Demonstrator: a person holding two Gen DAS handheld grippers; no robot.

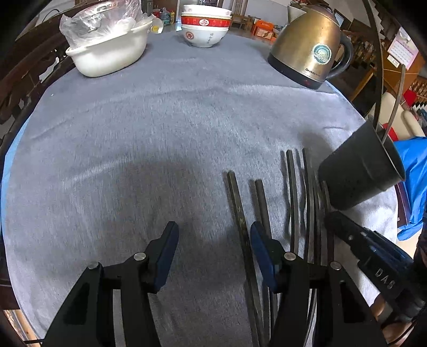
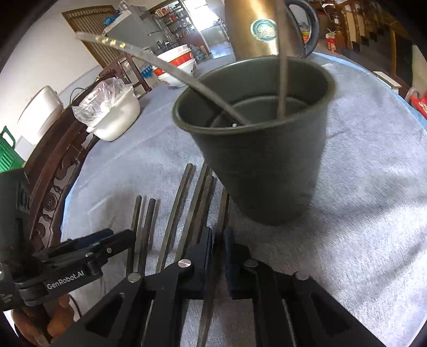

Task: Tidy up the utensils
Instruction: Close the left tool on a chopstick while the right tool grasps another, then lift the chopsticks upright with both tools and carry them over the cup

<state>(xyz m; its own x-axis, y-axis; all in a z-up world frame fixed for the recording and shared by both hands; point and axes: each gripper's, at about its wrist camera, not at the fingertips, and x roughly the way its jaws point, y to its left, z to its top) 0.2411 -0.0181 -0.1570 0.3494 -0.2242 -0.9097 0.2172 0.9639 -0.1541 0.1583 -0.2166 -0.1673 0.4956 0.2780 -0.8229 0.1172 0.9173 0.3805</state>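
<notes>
Several dark chopsticks [image 1: 293, 197] lie side by side on the grey cloth, right of centre; they also show in the right wrist view [image 2: 173, 213]. A dark green cup [image 2: 256, 149] stands beyond them with two chopsticks [image 2: 282, 66] leaning inside; it also shows in the left wrist view [image 1: 357, 170]. My left gripper [image 1: 213, 240] is open low over the cloth, its right finger beside the leftmost chopsticks. My right gripper [image 2: 218, 240] is shut on one chopstick [image 2: 222, 208] lying just before the cup.
A brass kettle [image 1: 309, 45] stands at the far right. Stacked bowls [image 1: 205, 24] are at the far middle. A white basin [image 1: 106, 53] with plastic bags is at the far left. A carved wooden chair [image 2: 53, 186] stands on the left side.
</notes>
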